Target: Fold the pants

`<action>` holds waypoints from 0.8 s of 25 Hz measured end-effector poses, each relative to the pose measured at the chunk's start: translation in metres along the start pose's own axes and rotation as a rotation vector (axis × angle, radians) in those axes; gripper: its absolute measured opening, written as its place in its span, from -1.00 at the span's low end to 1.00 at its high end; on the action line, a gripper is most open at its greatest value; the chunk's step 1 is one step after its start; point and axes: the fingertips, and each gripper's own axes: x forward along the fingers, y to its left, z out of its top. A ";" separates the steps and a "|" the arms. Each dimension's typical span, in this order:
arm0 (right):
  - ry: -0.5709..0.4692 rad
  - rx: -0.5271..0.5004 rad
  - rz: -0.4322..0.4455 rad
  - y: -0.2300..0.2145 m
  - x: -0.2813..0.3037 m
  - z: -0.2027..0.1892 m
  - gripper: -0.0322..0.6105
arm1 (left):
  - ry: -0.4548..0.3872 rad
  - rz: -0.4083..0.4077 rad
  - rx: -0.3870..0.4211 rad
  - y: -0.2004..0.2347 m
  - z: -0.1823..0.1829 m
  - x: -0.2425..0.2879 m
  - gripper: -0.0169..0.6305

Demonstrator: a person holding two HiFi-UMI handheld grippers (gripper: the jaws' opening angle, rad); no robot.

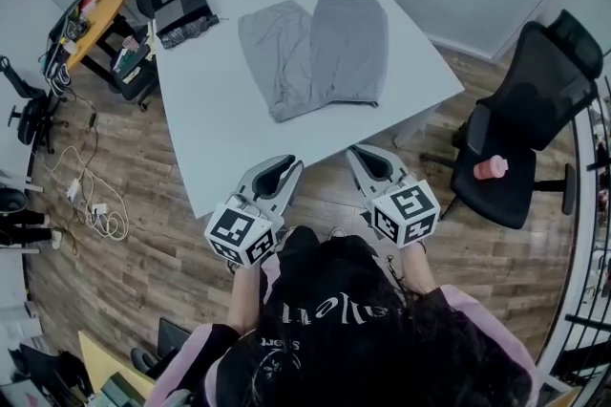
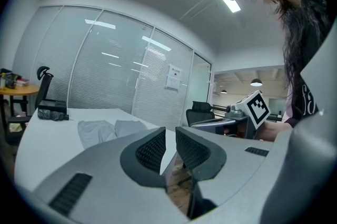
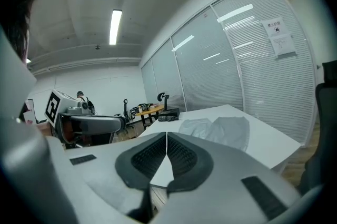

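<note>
The left gripper (image 2: pixel 170 132) holds its jaws slightly apart with nothing between them. The right gripper (image 3: pixel 166 136) is clenched tight, also empty. Both hang just off the near edge of the white table (image 1: pixel 205 138). The grey pants (image 1: pixel 315 52) lie flat (legs side by side) farther across the table, well apart from both.

Light grey pants (image 1: pixel 315 52) lie on a white table (image 1: pixel 215 138), the left gripper (image 1: pixel 289 165) and right gripper (image 1: pixel 359 152) are pale grey with black ribbed pads (image 2: pixel 150 150) and black-and-white square-marker cubes (image 1: pixel 241 235), the right-hand chair (image 1: pixel 535 104) is black, and the floor (image 1: pixel 143 252) is brown wood-grain.
</note>
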 end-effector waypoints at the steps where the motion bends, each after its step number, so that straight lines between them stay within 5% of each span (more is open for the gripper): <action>1: 0.003 0.004 -0.002 -0.003 -0.001 -0.002 -0.83 | 0.003 0.005 -0.004 0.000 -0.002 0.001 -0.71; 9: 0.032 0.044 -0.052 -0.039 0.006 -0.021 -0.83 | 0.046 0.053 0.010 0.028 -0.024 0.010 -0.71; 20: 0.143 0.007 -0.148 -0.121 0.074 -0.059 -0.82 | 0.165 0.131 0.015 0.123 -0.075 0.053 -0.71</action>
